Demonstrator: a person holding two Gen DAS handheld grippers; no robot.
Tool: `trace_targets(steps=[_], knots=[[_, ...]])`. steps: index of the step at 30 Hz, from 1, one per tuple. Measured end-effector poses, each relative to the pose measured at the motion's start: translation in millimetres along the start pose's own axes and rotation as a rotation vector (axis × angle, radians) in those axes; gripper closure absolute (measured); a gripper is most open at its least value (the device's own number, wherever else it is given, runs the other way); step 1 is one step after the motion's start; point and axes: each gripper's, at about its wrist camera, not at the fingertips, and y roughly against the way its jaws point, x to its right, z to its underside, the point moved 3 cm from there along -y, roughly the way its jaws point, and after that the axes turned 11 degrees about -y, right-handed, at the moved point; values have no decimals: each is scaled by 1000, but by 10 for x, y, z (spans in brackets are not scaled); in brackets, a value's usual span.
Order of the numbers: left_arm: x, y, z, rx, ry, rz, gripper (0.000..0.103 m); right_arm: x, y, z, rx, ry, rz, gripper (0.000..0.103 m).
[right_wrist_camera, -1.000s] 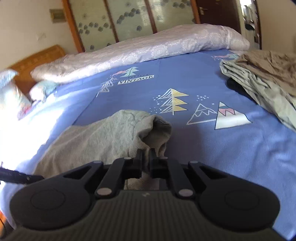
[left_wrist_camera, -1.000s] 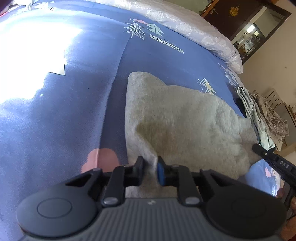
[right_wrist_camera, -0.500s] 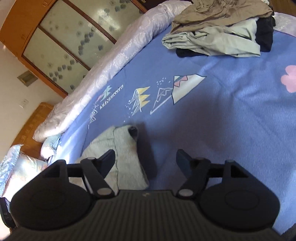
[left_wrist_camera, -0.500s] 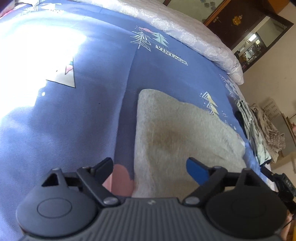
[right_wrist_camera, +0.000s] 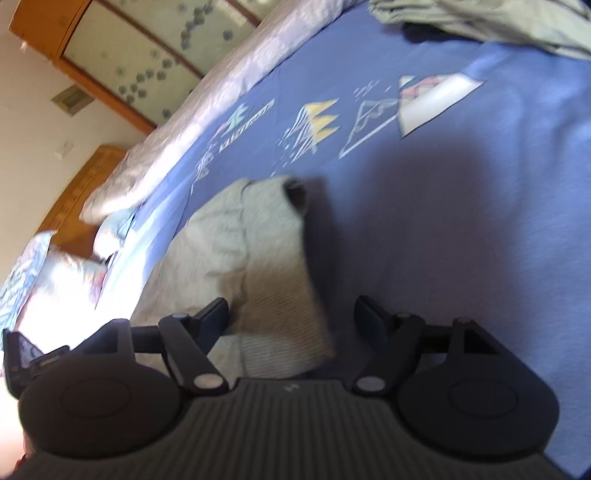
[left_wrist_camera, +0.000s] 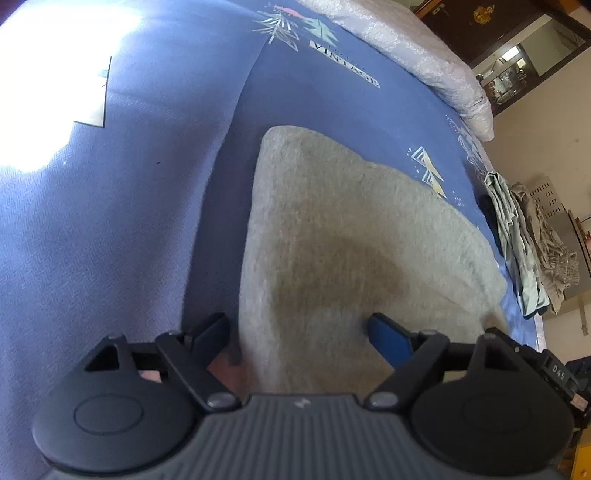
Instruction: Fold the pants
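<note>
Item: grey pants (left_wrist_camera: 343, 240), now lying released and flat on the blue printed bedsheet (left_wrist_camera: 129, 221), folded into a compact slab near the bed's near edge. A second ago both tools were clamping its near hem; both are now letting go, which suggests this fold is laid.

Left gripper (left_wrist_camera: 299, 325): angled steeply down, jaws spread but closing slightly, straddling the left edge of the pants, pads not pressing.

Right gripper (right_wrist_camera: 291, 314): rolled sideways, jaws standing wide, ribbed cuff between them, ungripped.

Also: heap of other clothes (right_wrist_camera: 498, 22), far right.
</note>
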Motion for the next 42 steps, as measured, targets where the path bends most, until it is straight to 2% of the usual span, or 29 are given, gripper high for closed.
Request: trace_targets(steps=[4,6,9,29,33,37,42], knots=[[162,-20,60,-4,-97,-122,34,-243,-174,147,-6,113,57,28],[268,-36,87,-5,-147,-188,38,-373,-242,247,-4,185,88,30],[346,-46,118,4,-161,-233,40,-458,-256,363,19,267,148,34],[366,20,227,30,-185,-263,37,-337,-237,365,80,181,63,33],[367,21,233,32,-191,-266,37,-326,-232,368,79,177,39,29],[378,21,245,32,-201,-272,36,-286,-223,374,82,158,-16,20],[419,2,277,32,-230,-295,32,-267,-201,373,84,152,-37,19]])
